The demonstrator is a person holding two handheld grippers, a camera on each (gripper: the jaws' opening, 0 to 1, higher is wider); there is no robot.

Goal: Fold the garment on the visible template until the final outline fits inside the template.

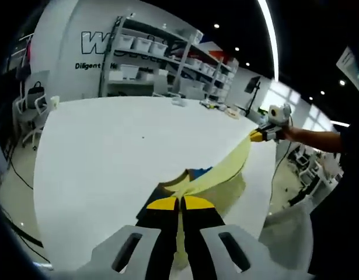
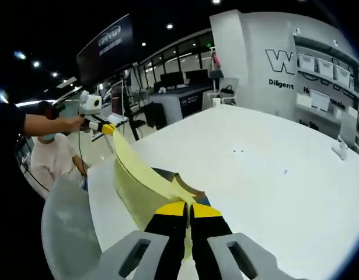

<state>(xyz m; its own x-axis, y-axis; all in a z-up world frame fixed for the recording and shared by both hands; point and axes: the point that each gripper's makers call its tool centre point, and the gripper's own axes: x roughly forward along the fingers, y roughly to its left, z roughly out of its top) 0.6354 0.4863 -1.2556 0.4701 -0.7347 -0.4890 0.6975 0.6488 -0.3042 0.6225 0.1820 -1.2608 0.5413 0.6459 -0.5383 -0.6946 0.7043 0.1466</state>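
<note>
The left gripper (image 1: 180, 202) and right gripper (image 2: 189, 209) each pinched the pale yellow fabric garment (image 1: 223, 169). It stretched taut between them above the white table (image 1: 115, 157).

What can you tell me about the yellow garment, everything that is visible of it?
The garment is pale yellow, thin soft cloth, with a dark collar-like part and a bit of blue near the lower end. It is lifted and stretched as a band between the two tongs: the left tongs are shut on one end, the right tongs on the other. Its slack lower part hangs down to the white table near the edge.
</note>
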